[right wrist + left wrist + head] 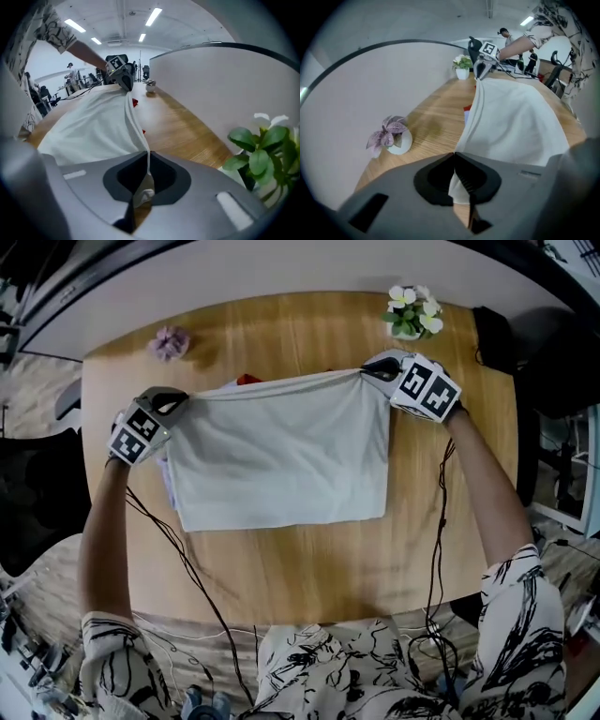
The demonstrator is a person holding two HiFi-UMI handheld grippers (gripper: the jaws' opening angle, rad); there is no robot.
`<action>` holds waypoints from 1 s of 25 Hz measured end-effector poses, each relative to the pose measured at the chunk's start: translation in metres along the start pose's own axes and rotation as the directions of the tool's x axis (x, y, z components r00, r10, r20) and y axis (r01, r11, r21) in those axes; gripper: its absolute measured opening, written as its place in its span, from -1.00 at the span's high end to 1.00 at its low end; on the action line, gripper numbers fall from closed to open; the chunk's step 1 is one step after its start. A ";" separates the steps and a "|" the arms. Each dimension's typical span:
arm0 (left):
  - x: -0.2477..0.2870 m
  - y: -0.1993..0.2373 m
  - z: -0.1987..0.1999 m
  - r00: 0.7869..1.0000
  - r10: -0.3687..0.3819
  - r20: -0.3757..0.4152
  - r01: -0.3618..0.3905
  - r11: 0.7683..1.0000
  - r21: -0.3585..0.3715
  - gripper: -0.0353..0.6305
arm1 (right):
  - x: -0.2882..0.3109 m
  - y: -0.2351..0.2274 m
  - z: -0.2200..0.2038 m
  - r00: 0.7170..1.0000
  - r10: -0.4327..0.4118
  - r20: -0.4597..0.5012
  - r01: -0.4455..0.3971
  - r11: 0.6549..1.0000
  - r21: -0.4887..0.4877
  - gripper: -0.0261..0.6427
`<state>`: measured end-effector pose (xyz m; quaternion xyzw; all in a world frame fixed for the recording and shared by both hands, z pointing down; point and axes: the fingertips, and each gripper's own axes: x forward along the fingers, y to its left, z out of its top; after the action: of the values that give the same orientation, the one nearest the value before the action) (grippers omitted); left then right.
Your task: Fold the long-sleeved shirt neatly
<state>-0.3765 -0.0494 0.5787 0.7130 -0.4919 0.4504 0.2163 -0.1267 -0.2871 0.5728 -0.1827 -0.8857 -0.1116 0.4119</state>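
Pinching left: left gripper (pixel 176 401) fingers pressed onto shirt (pixel 281 451) at its far-left corner.
Right gripper (pixel 373 371): fingers clamping the far-right corner.
Pose: both tilted down over tabletop (pixel 300 559).

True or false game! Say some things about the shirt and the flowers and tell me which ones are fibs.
1. The left tool and right tool each pinch a top corner of the shirt. True.
2. The shirt is bright red. False: it is pale, almost white.
3. A purple plant stands on the table. True.
4. The white flowers stand beside the left tool. False: they stand near the right tool.
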 end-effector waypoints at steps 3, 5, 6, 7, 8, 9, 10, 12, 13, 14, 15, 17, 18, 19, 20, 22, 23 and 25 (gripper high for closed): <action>0.001 0.016 0.002 0.997 0.032 0.065 -0.018 0.979 -0.201 0.85 | 0.003 -0.008 -0.004 1.000 -0.017 0.004 0.017 0.992 0.127 0.84; 0.006 0.026 -0.007 0.997 0.063 0.054 -0.041 0.940 -0.340 0.79 | 0.006 -0.014 -0.010 0.999 -0.048 -0.002 0.048 0.972 0.230 0.73; 0.006 0.033 -0.012 0.994 0.100 0.041 -0.077 0.918 -0.388 0.72 | 0.005 -0.018 -0.012 0.997 -0.075 -0.003 0.073 0.958 0.278 0.62; 0.002 0.041 -0.015 0.988 0.149 0.033 -0.120 0.895 -0.429 0.60 | 0.003 -0.023 -0.014 0.994 -0.108 0.002 0.102 0.942 0.319 0.49; -0.005 0.048 -0.017 0.980 0.195 0.038 -0.155 0.871 -0.466 0.44 | -0.003 -0.027 -0.015 0.989 -0.146 0.013 0.132 0.926 0.353 0.32; -0.015 0.051 -0.017 0.971 0.232 0.059 -0.172 0.848 -0.501 0.33 | -0.012 -0.029 -0.015 0.983 -0.184 0.029 0.159 0.911 0.380 0.22; -0.027 0.050 -0.015 0.962 0.256 0.091 -0.172 0.831 -0.529 0.30 | -0.025 -0.026 -0.014 0.975 -0.217 0.047 0.180 0.898 0.402 0.16; -0.056 0.033 -0.014 0.950 0.268 0.159 -0.135 0.814 -0.565 0.30 | -0.054 -0.008 -0.009 0.962 -0.254 0.095 0.187 0.875 0.447 0.11; -0.072 0.017 -0.015 0.946 0.264 0.188 -0.112 0.811 -0.575 0.30 | -0.068 0.008 -0.007 0.958 -0.261 0.119 0.176 0.862 0.475 0.08; -0.089 -0.001 -0.017 0.941 0.263 0.215 -0.094 0.810 -0.579 0.32 | -0.080 0.028 -0.006 0.954 -0.267 0.139 0.165 0.849 0.502 0.07; -0.107 -0.022 -0.019 0.934 0.264 0.239 -0.082 0.813 -0.577 0.35 | -0.090 0.049 -0.007 0.950 -0.275 0.149 0.160 0.837 0.524 0.07; -0.135 -0.070 -0.028 0.930 0.260 0.259 -0.074 0.824 -0.562 0.35 | -0.104 0.094 -0.016 0.945 -0.295 0.140 0.175 0.819 0.546 0.07; -0.145 -0.095 -0.034 0.936 0.249 0.250 -0.072 0.828 -0.556 0.35 | -0.109 0.117 -0.022 0.945 -0.299 0.128 0.182 0.812 0.554 0.06; -0.150 -0.120 -0.040 0.943 0.236 0.237 -0.069 0.830 -0.553 0.35 | -0.111 0.139 -0.028 0.947 -0.298 0.119 0.182 0.804 0.566 0.06; -0.153 -0.142 -0.046 0.948 0.224 0.227 -0.062 0.827 -0.559 0.35 | -0.112 0.159 -0.034 0.949 -0.294 0.110 0.178 0.792 0.584 0.06; -0.155 -0.181 -0.062 0.954 0.212 0.210 -0.044 0.796 -0.604 0.35 | -0.110 0.197 -0.049 0.955 -0.286 0.081 0.179 0.770 0.613 0.06; -0.153 -0.197 -0.072 0.958 0.209 0.197 -0.038 0.773 -0.633 0.35 | -0.108 0.213 -0.058 0.956 -0.286 0.060 0.189 0.761 0.621 0.06; -0.143 -0.223 -0.088 0.967 0.190 0.172 -0.025 0.739 -0.673 0.34 | -0.106 0.238 -0.074 0.956 -0.291 0.024 0.209 0.738 0.642 0.06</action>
<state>-0.2298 0.1830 0.5305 0.6059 -0.6823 0.1716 0.3715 0.0859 -0.1217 0.5499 0.0806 -0.9113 0.1497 0.3750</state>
